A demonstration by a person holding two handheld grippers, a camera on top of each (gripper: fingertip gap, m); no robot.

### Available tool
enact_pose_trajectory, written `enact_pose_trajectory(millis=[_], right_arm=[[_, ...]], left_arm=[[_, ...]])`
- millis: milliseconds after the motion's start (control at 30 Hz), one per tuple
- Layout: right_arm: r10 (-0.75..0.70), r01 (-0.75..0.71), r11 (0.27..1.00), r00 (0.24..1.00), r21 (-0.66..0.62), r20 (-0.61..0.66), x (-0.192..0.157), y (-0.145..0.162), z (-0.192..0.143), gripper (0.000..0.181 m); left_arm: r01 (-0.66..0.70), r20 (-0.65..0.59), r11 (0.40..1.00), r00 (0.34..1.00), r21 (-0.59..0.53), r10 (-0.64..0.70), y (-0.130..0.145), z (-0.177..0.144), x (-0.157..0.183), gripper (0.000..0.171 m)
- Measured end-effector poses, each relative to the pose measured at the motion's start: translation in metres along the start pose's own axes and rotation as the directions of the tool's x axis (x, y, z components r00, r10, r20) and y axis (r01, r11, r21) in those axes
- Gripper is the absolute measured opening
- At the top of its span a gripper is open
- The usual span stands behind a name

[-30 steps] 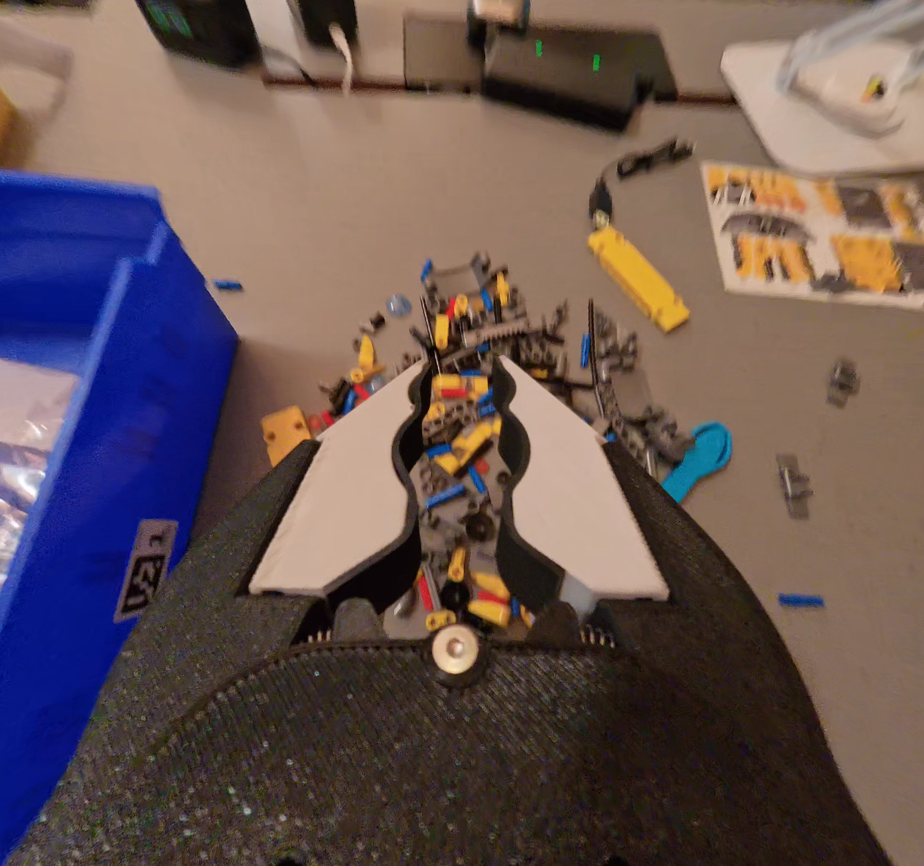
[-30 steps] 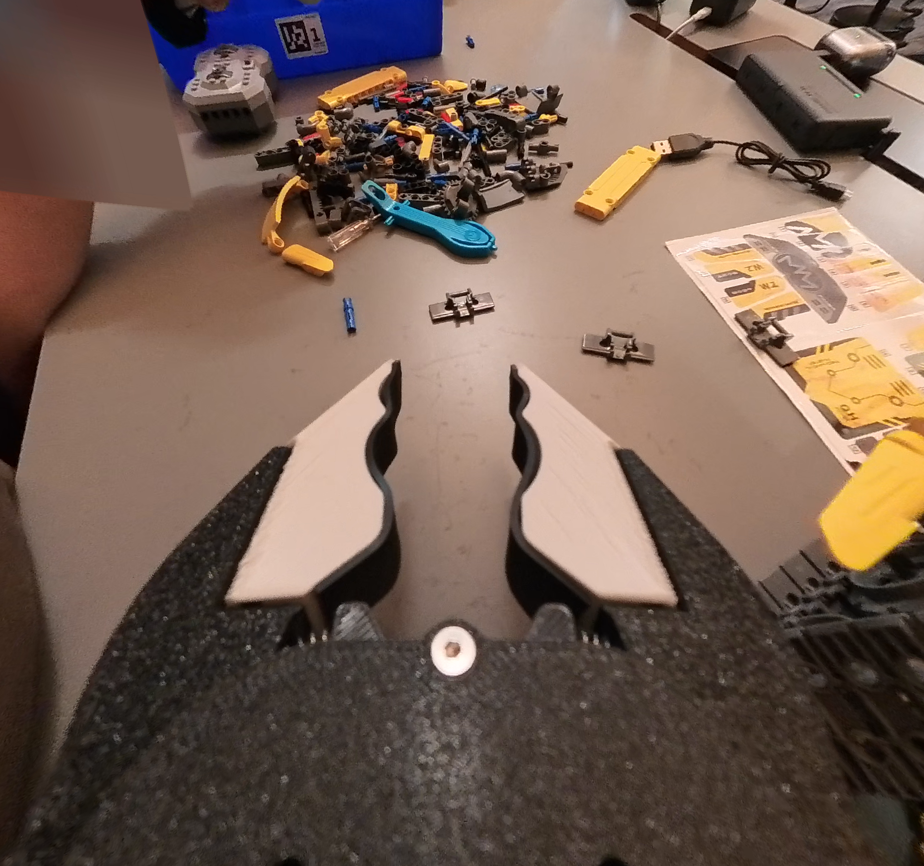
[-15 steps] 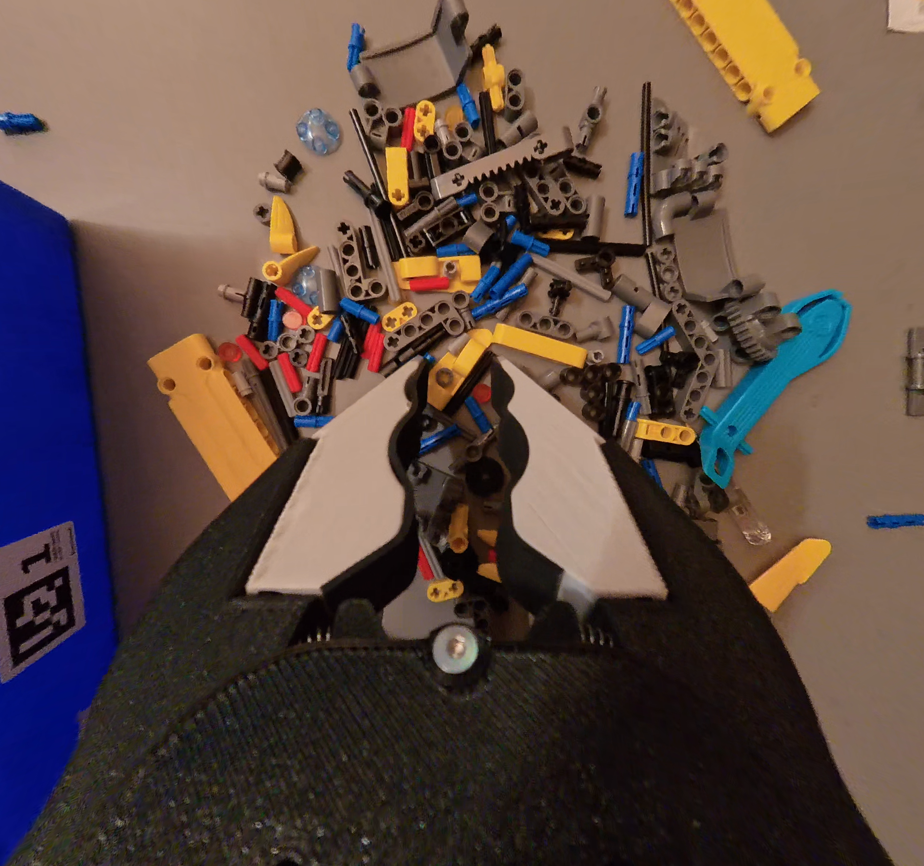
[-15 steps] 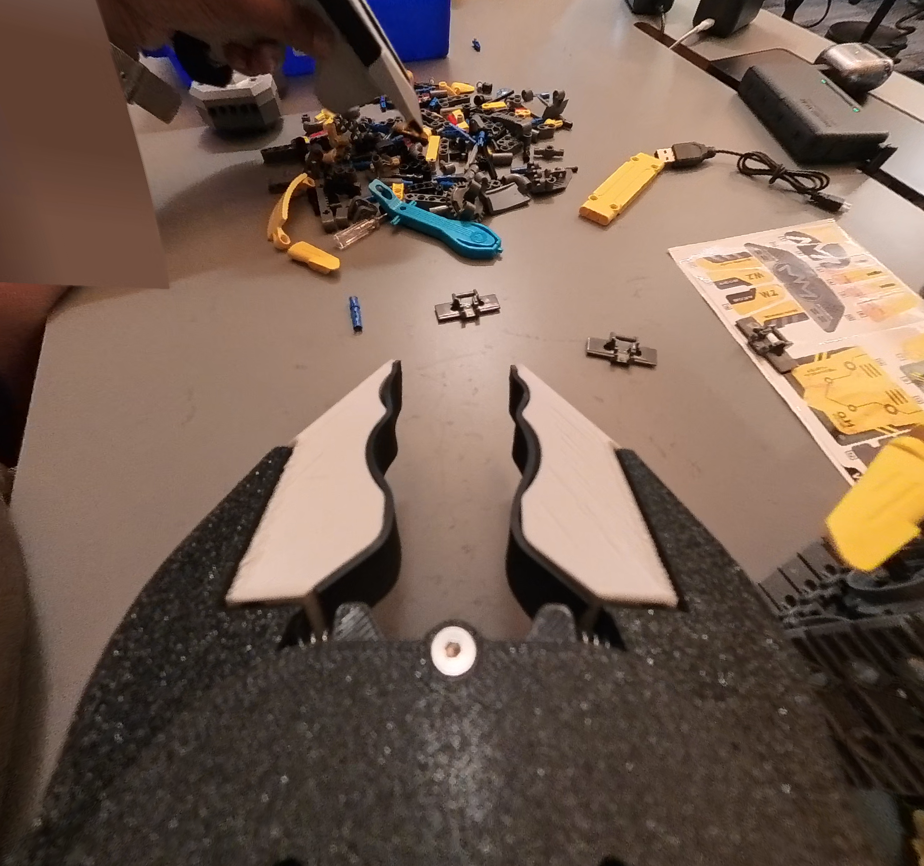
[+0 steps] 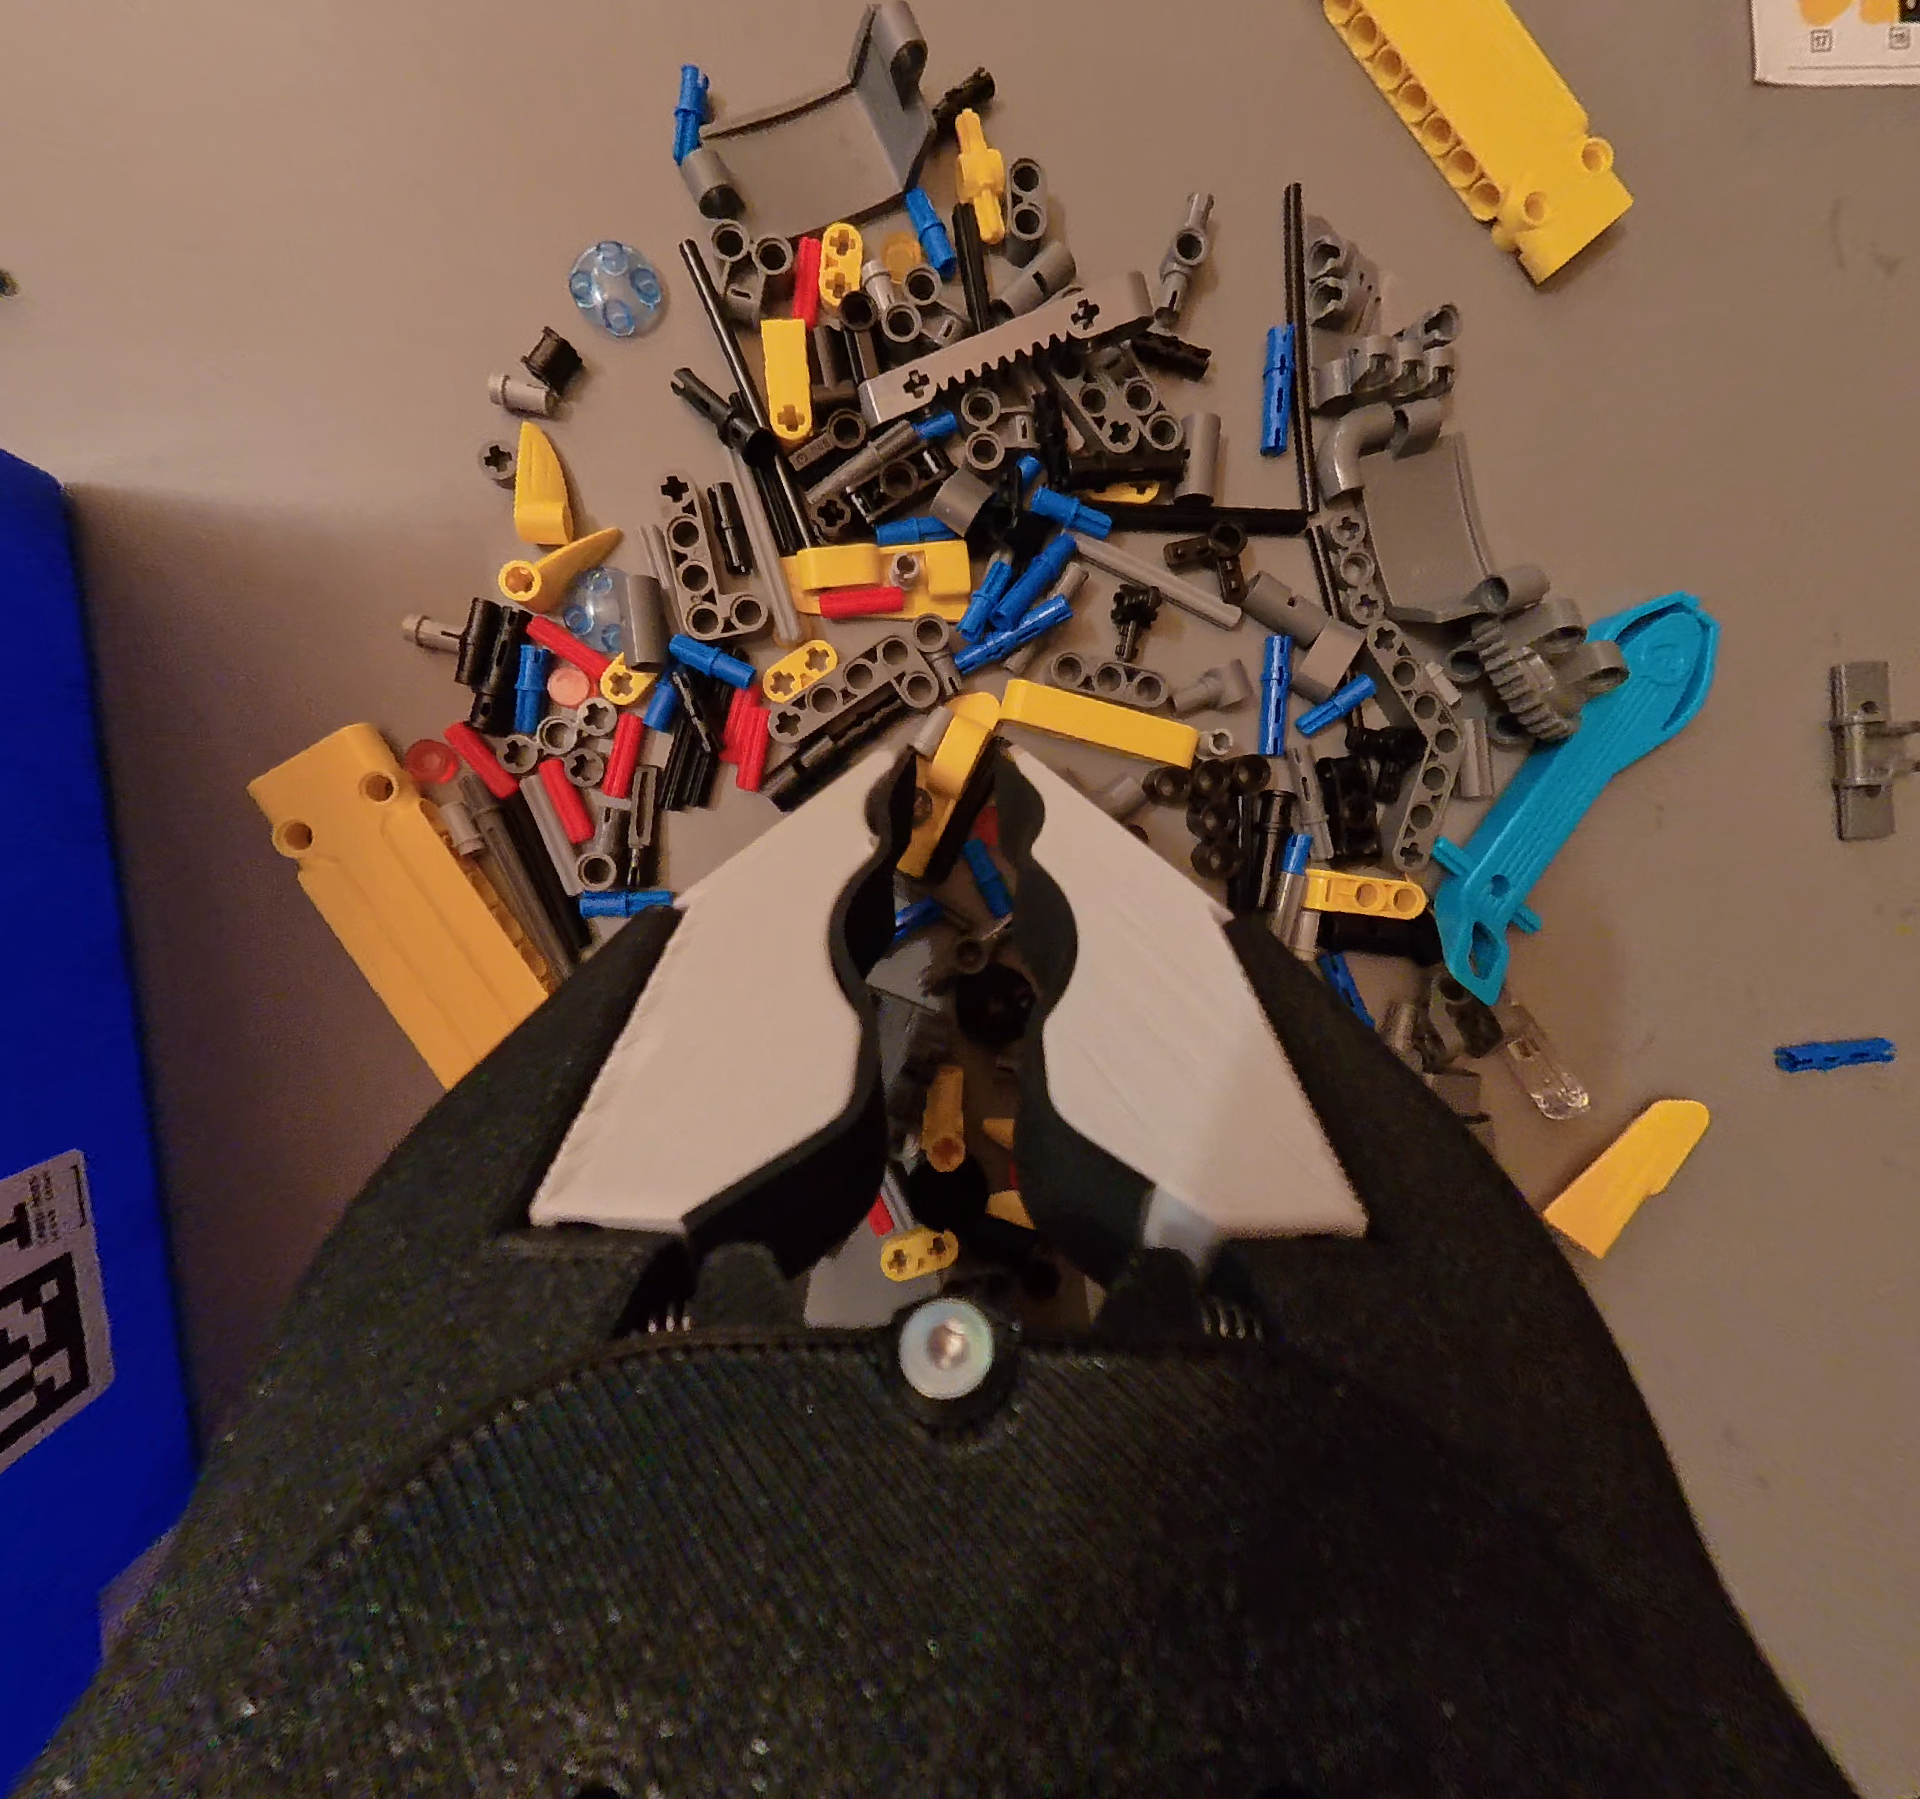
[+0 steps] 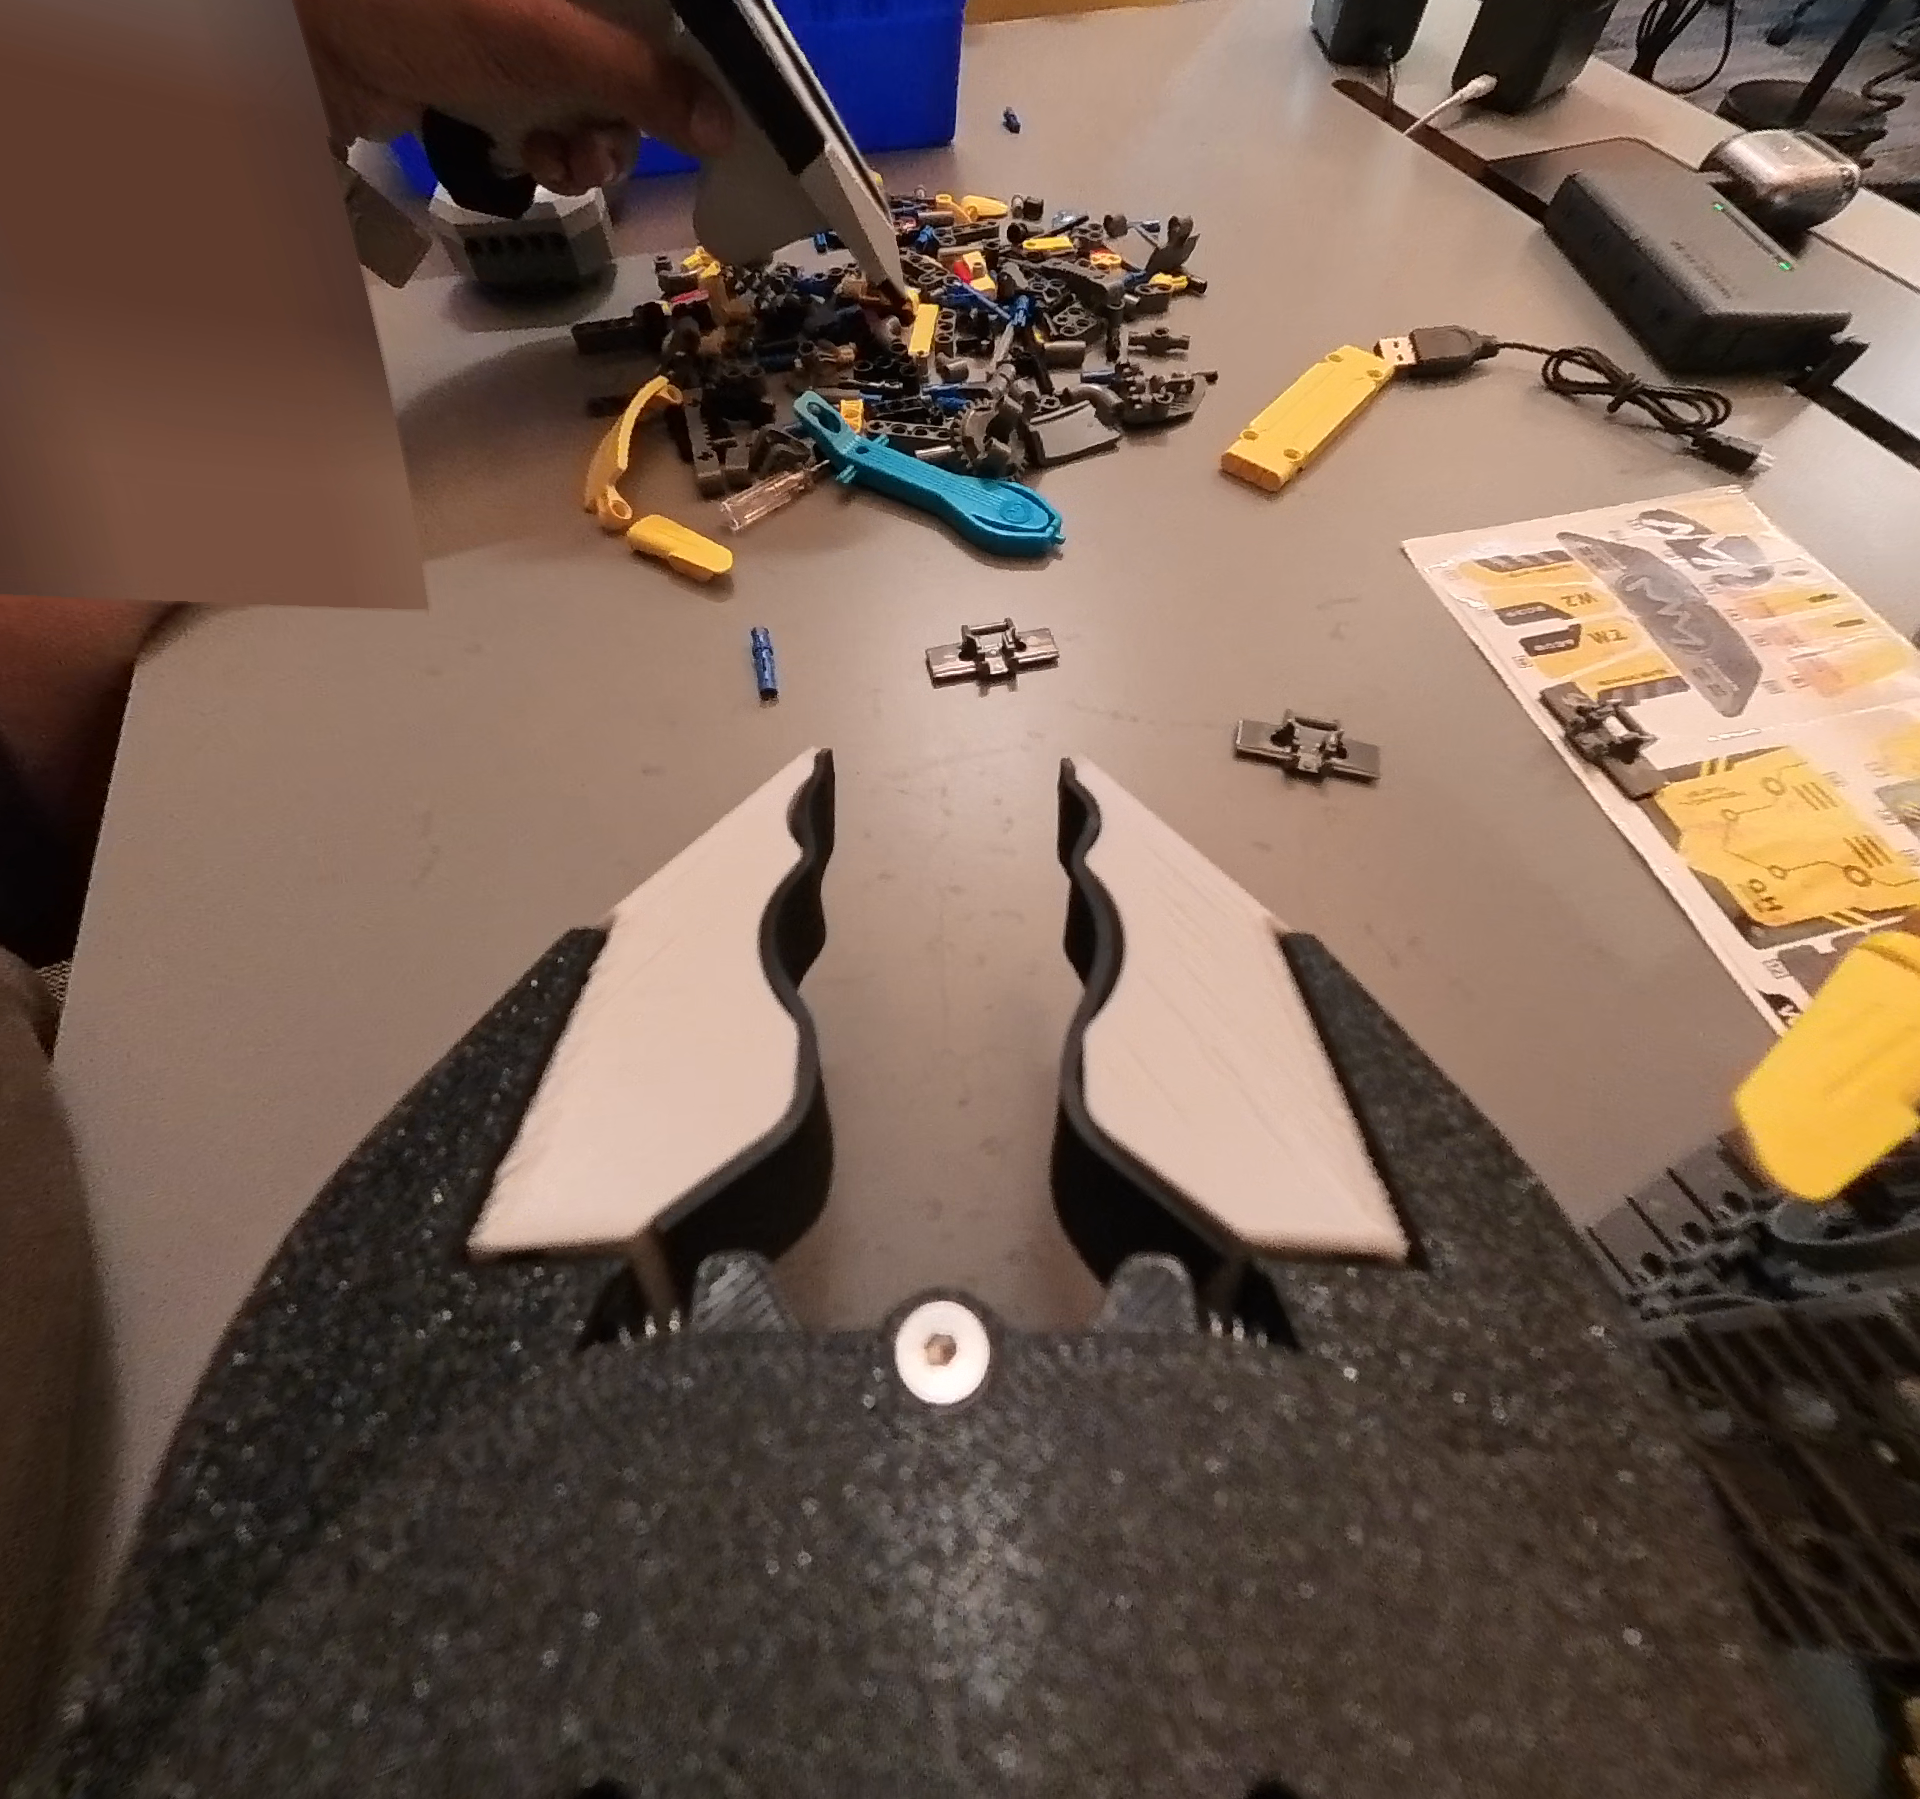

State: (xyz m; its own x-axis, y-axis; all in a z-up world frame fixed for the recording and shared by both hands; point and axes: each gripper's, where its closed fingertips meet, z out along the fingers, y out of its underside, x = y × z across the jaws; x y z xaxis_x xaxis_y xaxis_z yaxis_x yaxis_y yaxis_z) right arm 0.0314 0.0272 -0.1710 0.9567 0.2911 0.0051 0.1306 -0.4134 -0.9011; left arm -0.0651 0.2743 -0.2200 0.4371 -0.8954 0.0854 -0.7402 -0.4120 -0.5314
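A pile of small building-toy parts (image 5: 987, 523) in yellow, blue, red, grey and black lies on the grey table (image 5: 260, 139). My left gripper (image 5: 954, 770) points down into the pile, its jaws pinched on a small yellow curved piece (image 5: 951, 762). It also shows in the right wrist view (image 6: 888, 289), held by a hand, tips in the pile (image 6: 935, 347). My right gripper (image 6: 945, 762) is open and empty, low over bare table. Nearest it are a black track link (image 6: 992, 653), a second link (image 6: 1307, 747) and a blue pin (image 6: 766, 663).
A blue bin (image 5: 62, 918) stands left of the pile. A long yellow panel (image 5: 1455, 66), a teal lever tool (image 5: 1558, 793) and a sticker sheet (image 6: 1683, 689) lie right. A cable (image 6: 1579, 378), a black box (image 6: 1683, 284) and a black-and-yellow built model (image 6: 1787, 1261) are on the right. The gap from one gripper's tips to the other's is roughly 25 centimetres. To reach the black track link (image 6: 992, 653) in a straight line is about 9 centimetres for my right fingers, about 20 centimetres for my left. To reach the blue pin (image 6: 766, 663) in a straight line is about 9 centimetres for my right fingers, about 20 centimetres for my left. It turns up in the left wrist view (image 5: 1828, 1056) as well.
The left gripper swung down over the pile, lowered into it, and its jaws narrowed onto the yellow piece. The right gripper has stayed still and open.
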Motion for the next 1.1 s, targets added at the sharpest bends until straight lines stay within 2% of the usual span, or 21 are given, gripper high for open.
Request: enact_pose_trajectory(millis=[233, 467, 600, 767, 933, 1100], right_arm=[[-0.005, 0.005, 1.0, 1.0, 0.001, -0.003, 0.0, 0.0, 0.0, 0.043], [-0.009, 0.009, 1.0, 1.0, 0.003, -0.005, -0.001, -0.001, -0.001, 0.043], [-0.012, 0.012, 1.0, 1.0, 0.002, -0.006, -0.001, -0.001, -0.001, 0.043], [-0.017, 0.017, 1.0, 1.0, 0.001, -0.007, -0.001, -0.001, -0.001, 0.043], [-0.024, 0.024, 1.0, 1.0, 0.001, -0.01, -0.002, -0.001, -0.001, 0.043], [-0.031, 0.031, 1.0, 0.999, -0.002, -0.018, -0.001, -0.001, 0.003, 0.042]], left_arm=[[-0.045, 0.003, 0.999, 0.999, -0.028, 0.045, 0.004, 0.001, 0.003, 0.008], [-0.019, -0.099, 0.993, 0.995, 0.12, 0.031, -0.019, -0.014, 0.018, 0.003], [-0.004, -0.106, 0.992, 0.994, 0.123, 0.017, -0.019, -0.015, 0.017, 0.003], [0.076, -0.211, 0.986, 0.977, 0.147, -0.044, -0.025, -0.02, 0.027, 0.004], [0.205, -0.359, 0.957, 0.925, 0.204, -0.121, -0.036, -0.032, 0.034, 0.003], [0.208, -0.407, 0.95, 0.908, 0.234, -0.099, -0.042, -0.038, 0.042, 0.003]])
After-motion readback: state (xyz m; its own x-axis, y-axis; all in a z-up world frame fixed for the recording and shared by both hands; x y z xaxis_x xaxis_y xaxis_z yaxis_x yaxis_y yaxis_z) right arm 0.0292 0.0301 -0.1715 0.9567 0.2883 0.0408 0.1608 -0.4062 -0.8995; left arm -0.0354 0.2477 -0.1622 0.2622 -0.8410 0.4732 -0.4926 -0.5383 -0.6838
